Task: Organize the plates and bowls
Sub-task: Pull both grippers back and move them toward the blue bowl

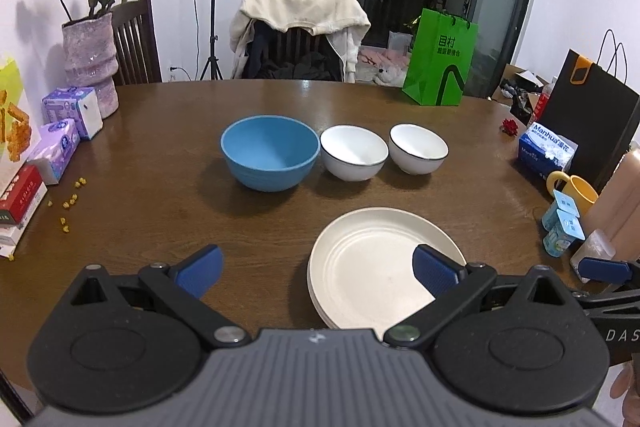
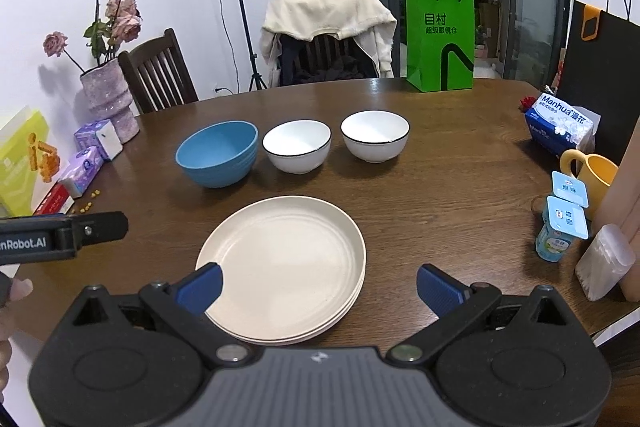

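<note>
Both grippers hover wide open and empty, the left gripper (image 1: 318, 269) and right gripper (image 2: 319, 287) above the near table (image 2: 460, 187) edge. Left to right behind them stand a blue bowl (image 2: 216, 155), then two white bowls (image 2: 297, 145) (image 2: 375, 135), apart from each other. Nearest sits a cream plate stack (image 2: 288, 259), perhaps three deep. White bowls look ceramic, slick and breakable; pinch each at its rim

Your brown wooden surface (image 2: 440, 187) holds a stack of cream plates (image 2: 288, 263) near the front edge. Behind it, in the middle, sit a blue bowl (image 2: 218, 153) and two white bowls (image 2: 298, 145) (image 2: 375, 135) in a row. A green bag (image 2: 440, 41) stands at the far edge.
</note>
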Available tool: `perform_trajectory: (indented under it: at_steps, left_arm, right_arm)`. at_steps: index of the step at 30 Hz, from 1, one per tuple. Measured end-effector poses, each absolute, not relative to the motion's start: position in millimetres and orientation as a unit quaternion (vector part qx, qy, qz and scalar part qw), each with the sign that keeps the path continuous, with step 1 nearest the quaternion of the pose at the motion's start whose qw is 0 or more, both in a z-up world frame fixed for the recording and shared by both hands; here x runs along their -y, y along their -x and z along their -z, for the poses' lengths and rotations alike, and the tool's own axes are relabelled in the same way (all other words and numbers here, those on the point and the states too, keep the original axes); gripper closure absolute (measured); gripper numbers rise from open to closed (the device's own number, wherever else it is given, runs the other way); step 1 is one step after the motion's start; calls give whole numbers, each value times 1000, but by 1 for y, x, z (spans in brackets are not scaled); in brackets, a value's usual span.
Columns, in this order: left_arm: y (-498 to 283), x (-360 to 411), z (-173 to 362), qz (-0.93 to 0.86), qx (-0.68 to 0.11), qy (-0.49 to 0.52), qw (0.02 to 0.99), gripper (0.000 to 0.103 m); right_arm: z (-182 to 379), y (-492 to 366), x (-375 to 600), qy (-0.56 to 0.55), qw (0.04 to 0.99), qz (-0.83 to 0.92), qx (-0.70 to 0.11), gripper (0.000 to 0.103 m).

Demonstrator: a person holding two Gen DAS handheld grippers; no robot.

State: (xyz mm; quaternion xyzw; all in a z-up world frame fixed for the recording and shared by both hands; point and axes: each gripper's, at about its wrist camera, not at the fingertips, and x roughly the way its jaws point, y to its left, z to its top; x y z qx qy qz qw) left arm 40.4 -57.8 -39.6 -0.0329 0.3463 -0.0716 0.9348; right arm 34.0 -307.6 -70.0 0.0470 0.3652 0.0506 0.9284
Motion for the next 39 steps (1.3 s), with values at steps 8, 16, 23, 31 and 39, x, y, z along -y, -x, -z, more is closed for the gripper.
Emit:
perform_trajectory:
  at_steps: [8, 16, 23, 31, 39]
  left_arm:
    - [-58, 39, 27, 69, -331, 30, 941, 0]
    - [-97, 9, 16, 70, -325, 41, 942, 0]
    - [-137, -2, 9, 91, -325, 39, 941, 0]
    - [-179, -16, 7, 102, -336, 47, 935, 0]
    - [-213, -31, 13, 103, -349, 53, 930, 0]
  right_arm:
    - [61, -48, 298, -52, 933, -40, -355, 0]
    - [56, -79, 279, -60, 931, -37, -359, 0]
    - [56, -104, 268, -73, 923, -22, -378, 0]
    - [60, -131, 260, -88, 904, -2, -419, 0]
    - [64, -162, 248, -96, 891, 0, -444, 0]
